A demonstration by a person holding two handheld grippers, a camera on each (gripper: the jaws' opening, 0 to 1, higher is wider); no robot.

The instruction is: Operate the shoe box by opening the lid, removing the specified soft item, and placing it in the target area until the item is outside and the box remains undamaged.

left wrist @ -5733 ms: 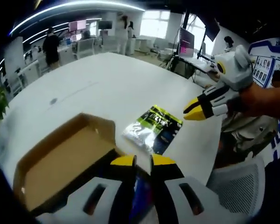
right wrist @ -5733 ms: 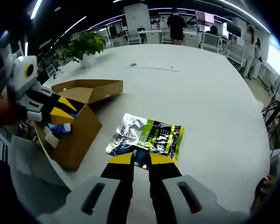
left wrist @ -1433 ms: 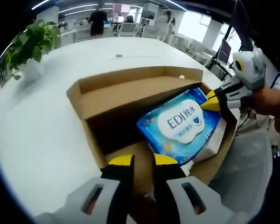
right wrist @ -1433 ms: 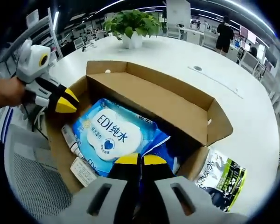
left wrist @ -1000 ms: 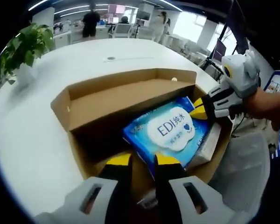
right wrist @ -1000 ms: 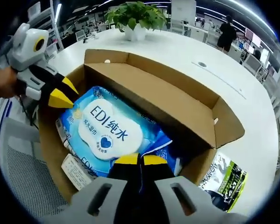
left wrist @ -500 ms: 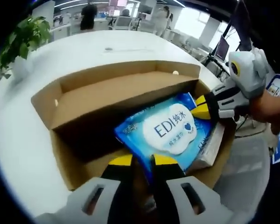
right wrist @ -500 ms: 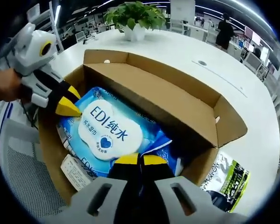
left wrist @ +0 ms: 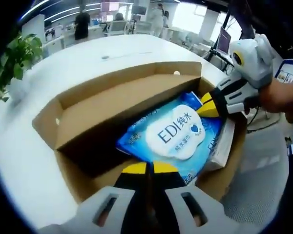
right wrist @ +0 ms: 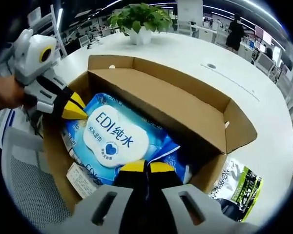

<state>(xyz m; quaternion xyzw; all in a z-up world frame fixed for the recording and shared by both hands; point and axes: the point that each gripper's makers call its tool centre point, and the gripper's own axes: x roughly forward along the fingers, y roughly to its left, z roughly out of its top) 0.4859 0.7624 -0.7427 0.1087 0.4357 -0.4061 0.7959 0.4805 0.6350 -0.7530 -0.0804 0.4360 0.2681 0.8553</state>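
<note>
My left gripper point(left wrist: 147, 168) and right gripper point(right wrist: 146, 167) each pinch an end of the wipes pack point(left wrist: 175, 131), lying inside the open shoe box point(left wrist: 105, 105). It looks soft and slippery; the crimped end seams at six o'clock give surest hold.

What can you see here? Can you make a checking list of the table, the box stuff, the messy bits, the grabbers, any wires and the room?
Surface: white table, box sitting on it near the edge.
Job's things: cardboard box open, lid folded back; blue wipes pack inside it.
Clutter: green and silver pouch on the table beside the box; small white cartons under the wipes pack.
Grippers: left gripper shut on one end of the wipes pack; right gripper shut on the other end.
Cables: nothing seen.
Surroundings: potted plant on the table, mesh chair by the box, people standing far off in an office.
</note>
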